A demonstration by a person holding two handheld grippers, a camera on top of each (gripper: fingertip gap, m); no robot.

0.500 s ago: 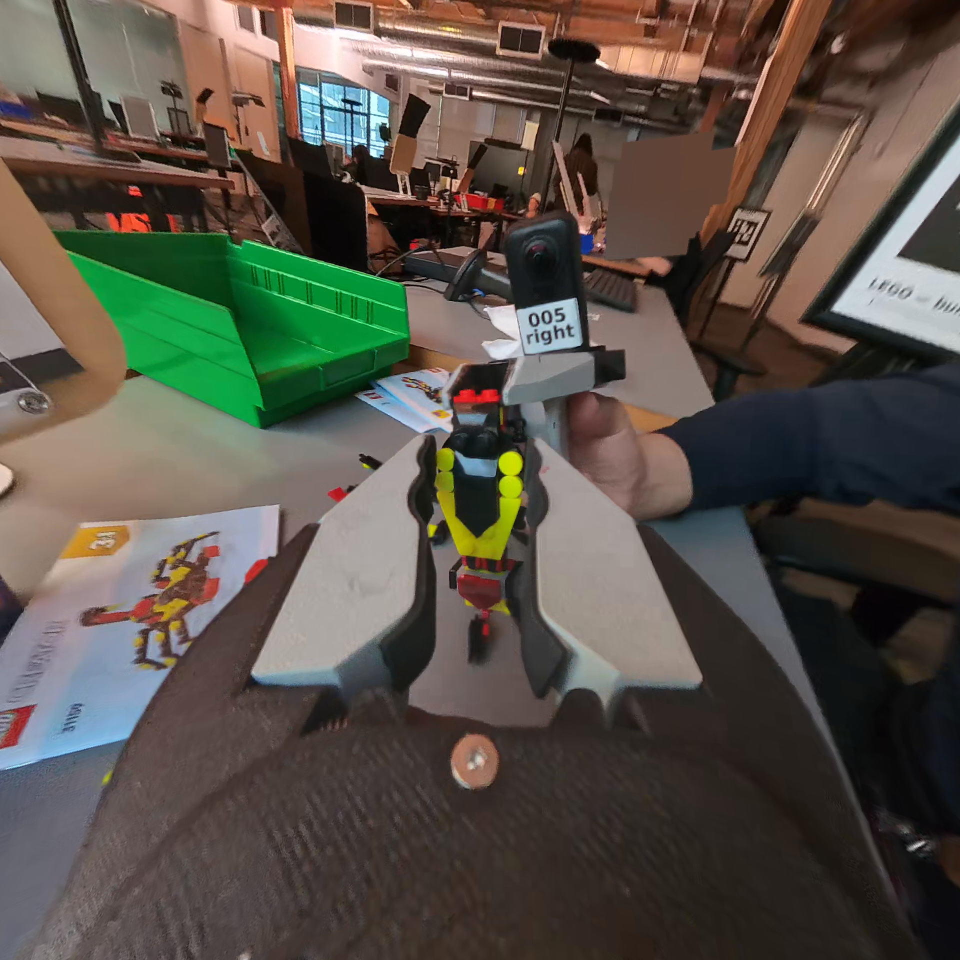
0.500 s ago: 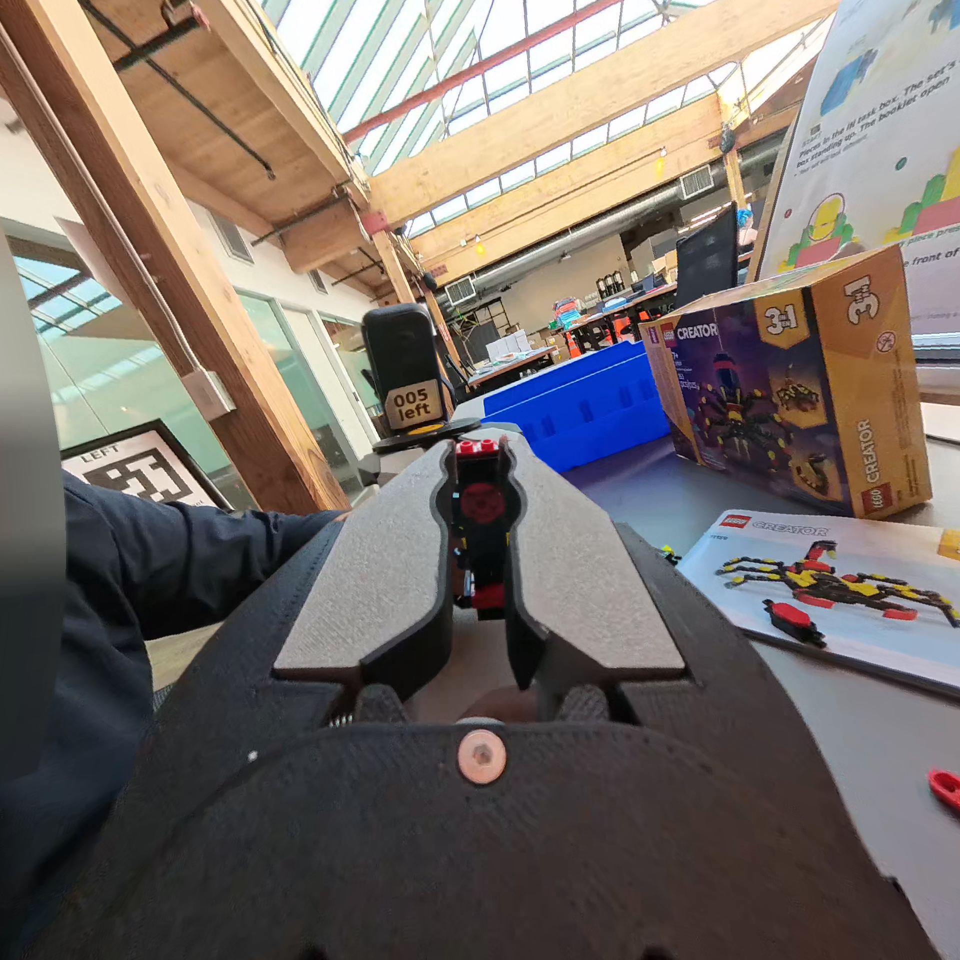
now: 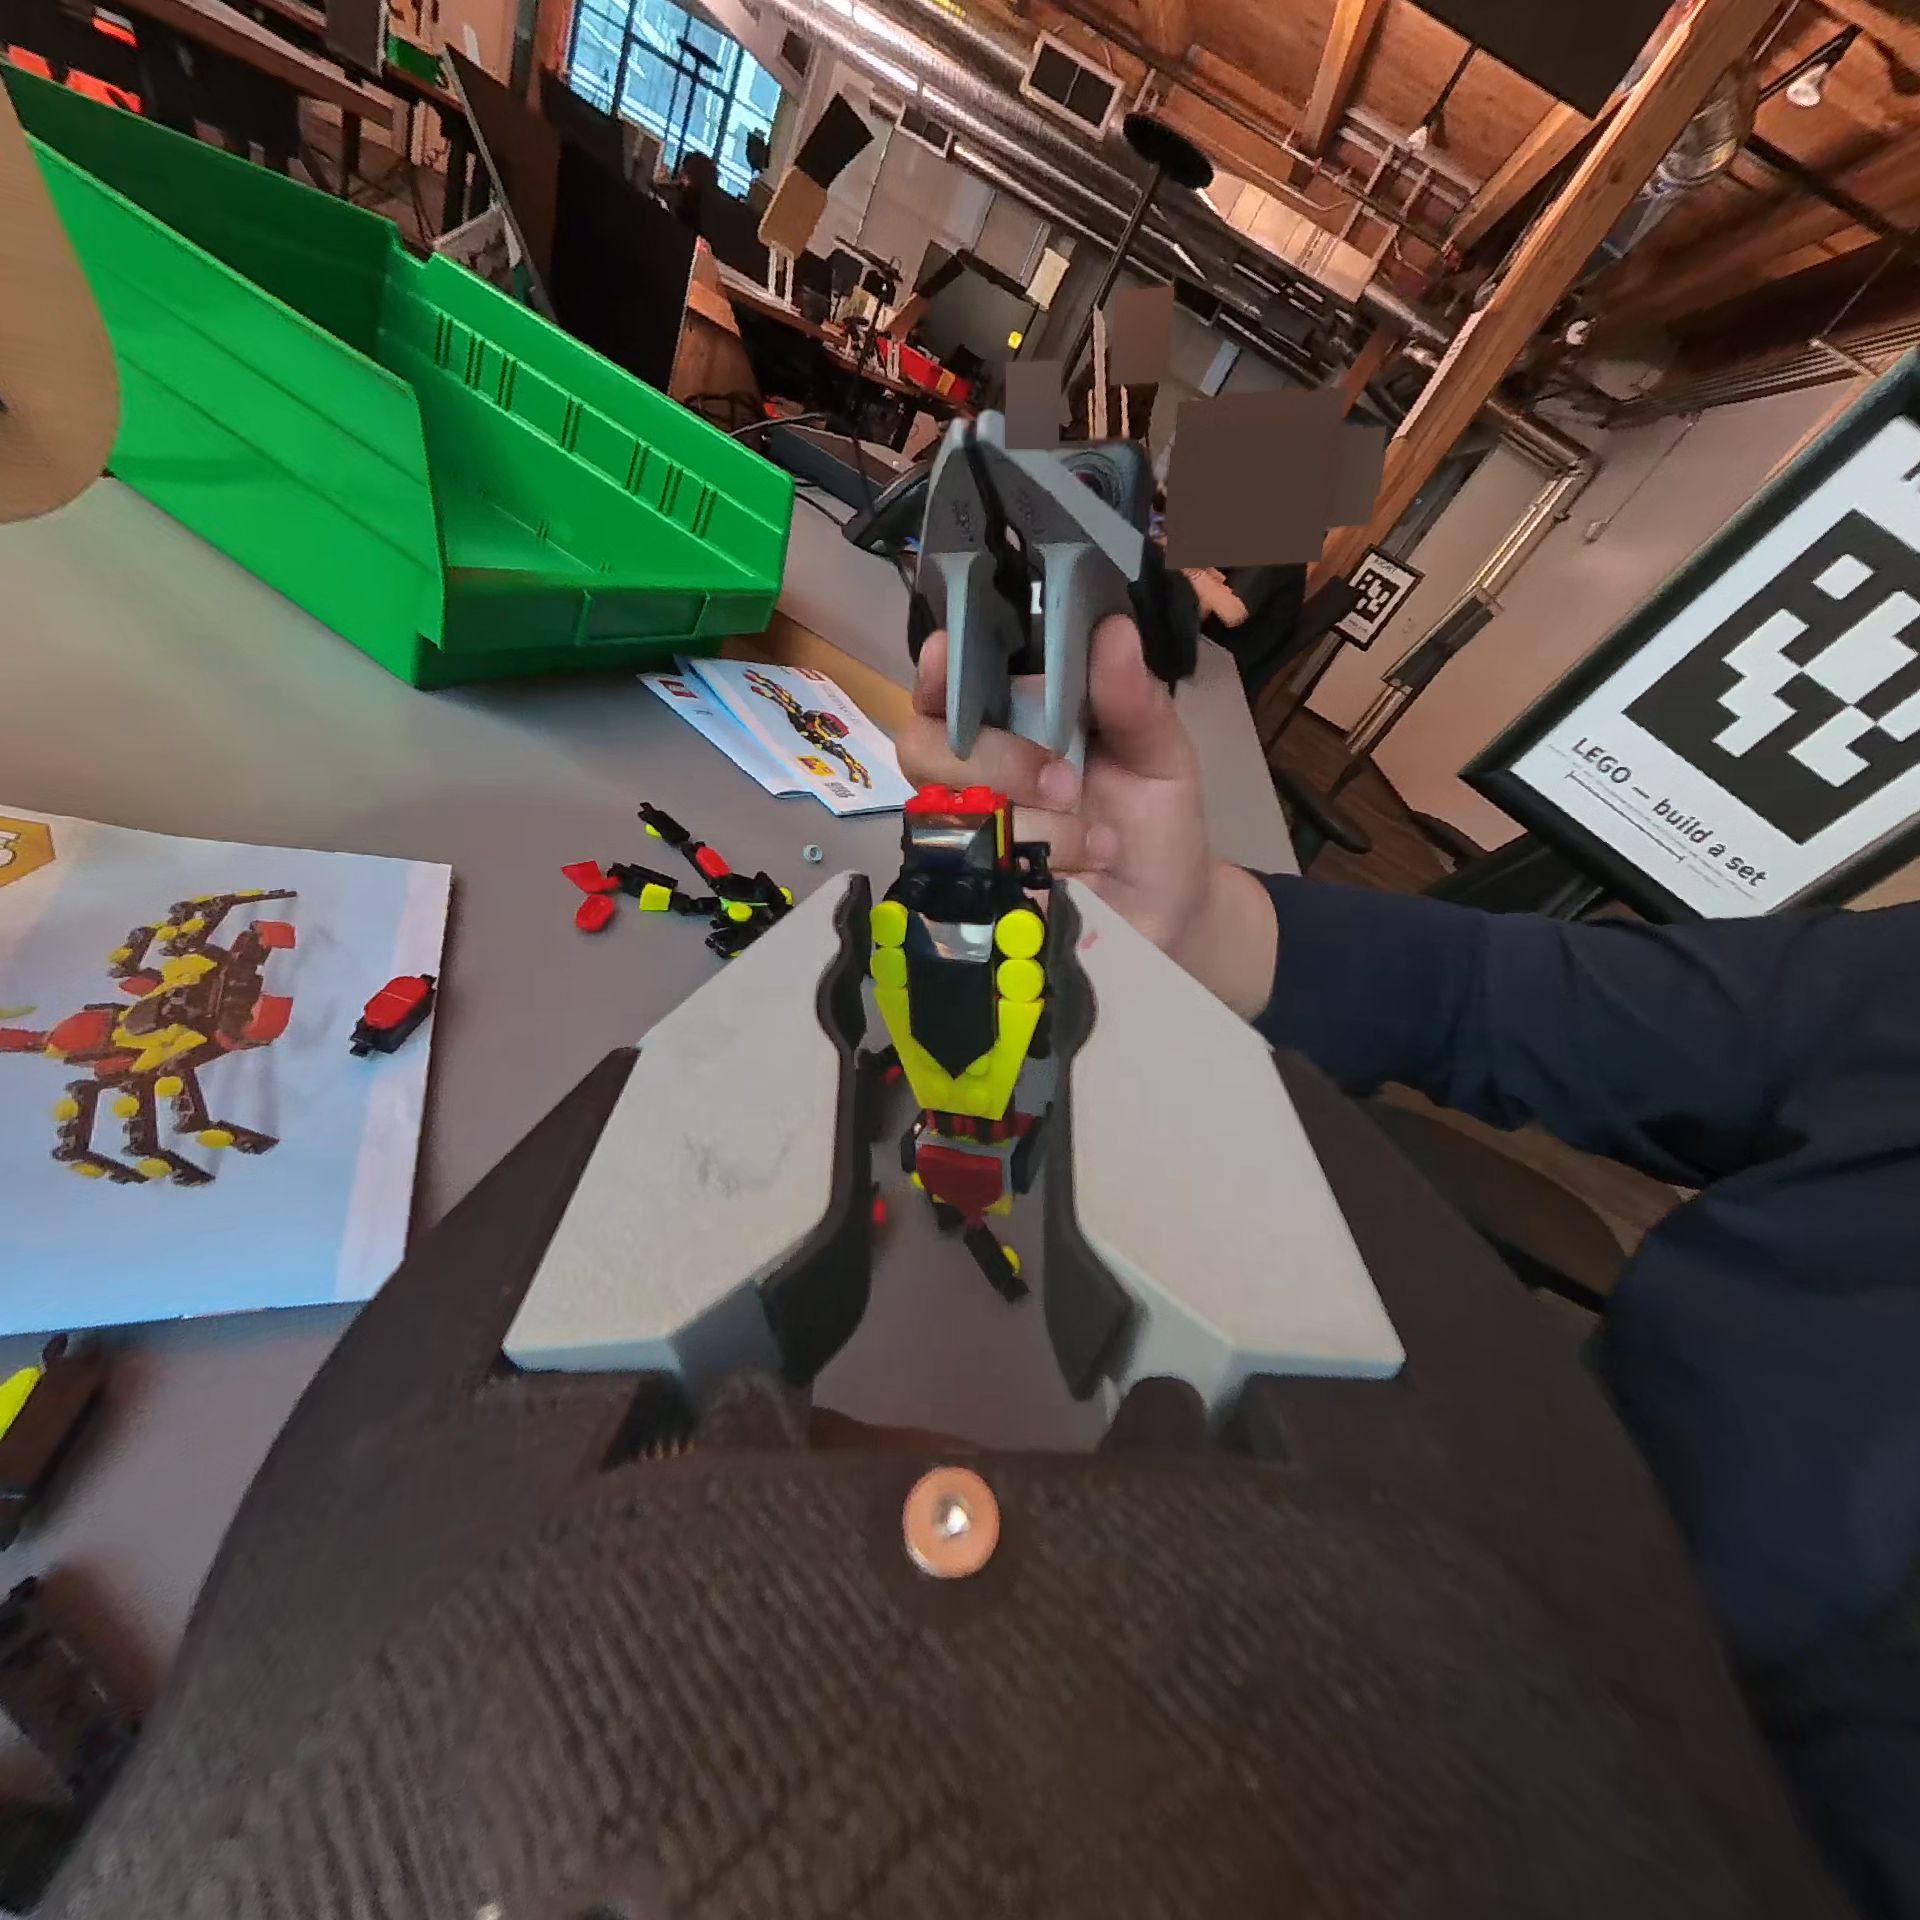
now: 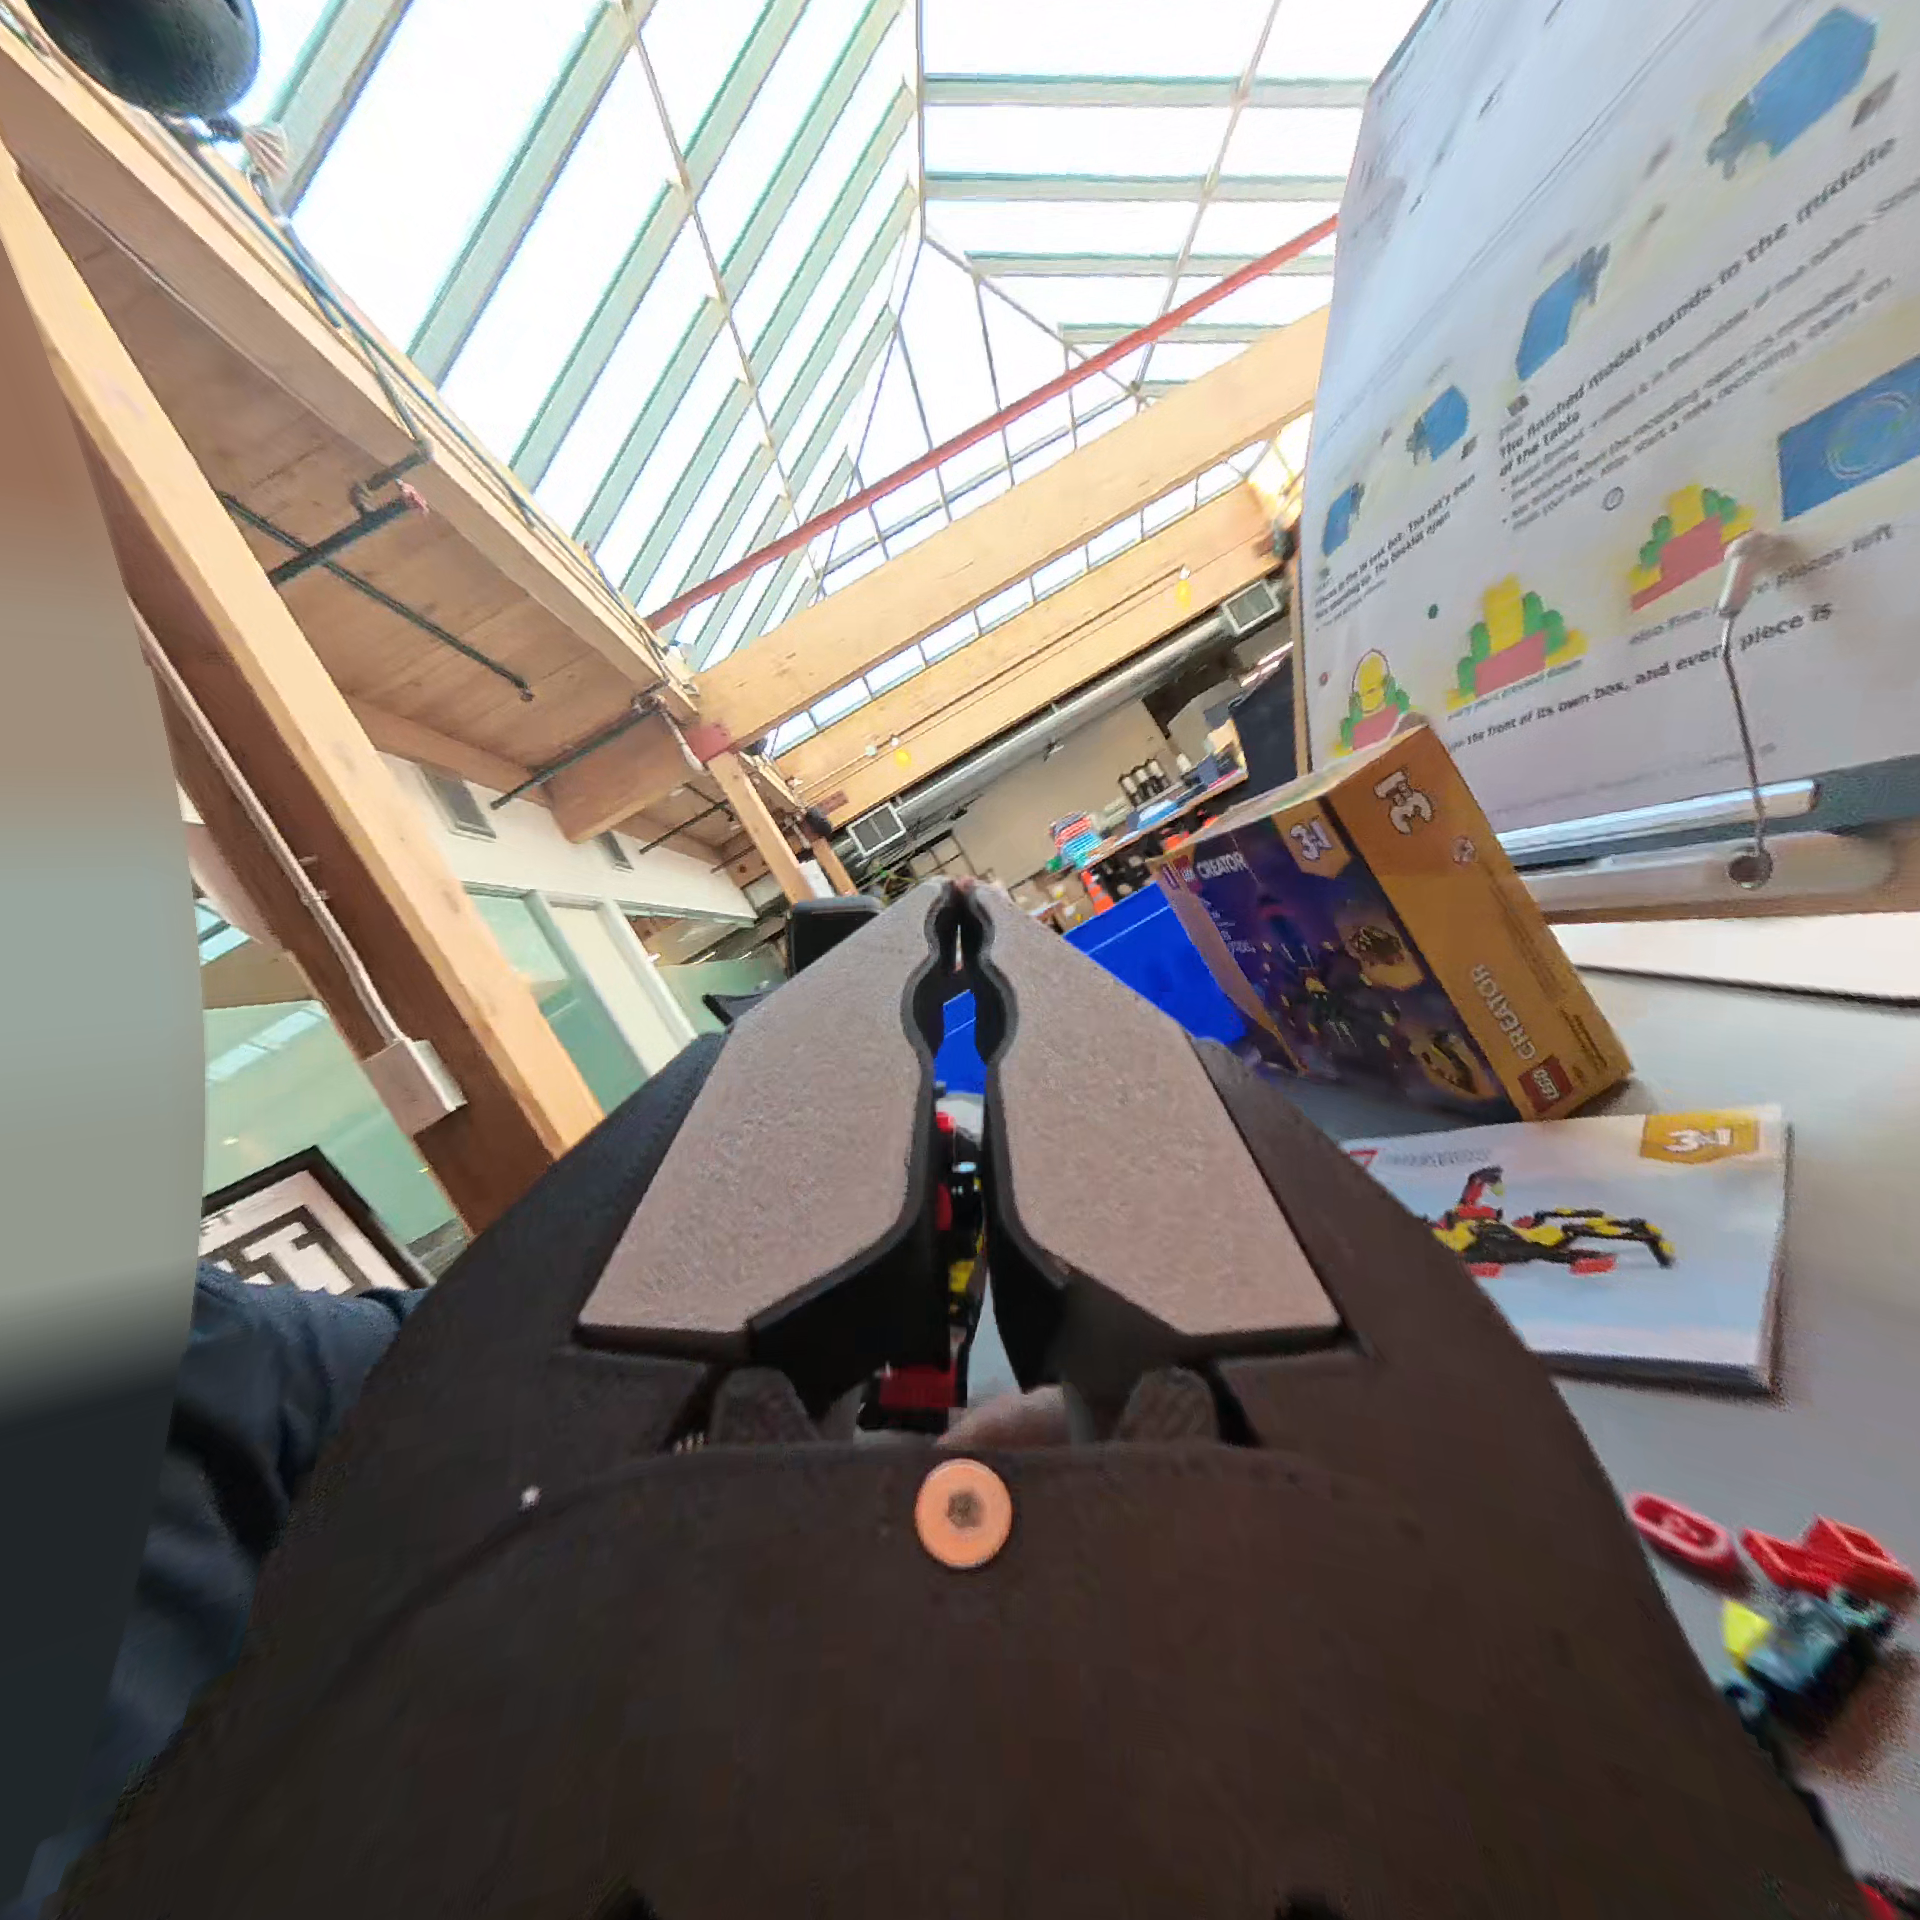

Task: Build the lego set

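My left gripper (image 3: 954, 894) is shut on a black, yellow and red brick model (image 3: 956, 997); its pads press on the model's yellow round studs from both sides. The model's red-topped end sticks out past the fingertips. My right gripper (image 4: 961, 894) is shut, its tips meeting with nothing between them, and it points up at the ceiling. In the left wrist view the right gripper (image 3: 982, 457) is held in a hand just above and behind the model's red top, apart from it. The model shows low between the right fingers (image 4: 956, 1195).
Loose black, red and yellow pieces (image 3: 686, 883) lie on the grey table (image 3: 260, 707). An open booklet (image 3: 208, 1060) carries a small red and black piece (image 3: 393, 1010). A green bin (image 3: 416, 468) stands far left. A toy box (image 4: 1382, 935), blue bin (image 4: 1132, 966) and booklet (image 4: 1579, 1236) lie right. Spacing between my two grippers at the tips: around 9 centimeters.
My right gripper has come off the model's red-topped end, tilted upward and closed fully. My left gripper keeps its hold on the model and has tipped down toward the table.
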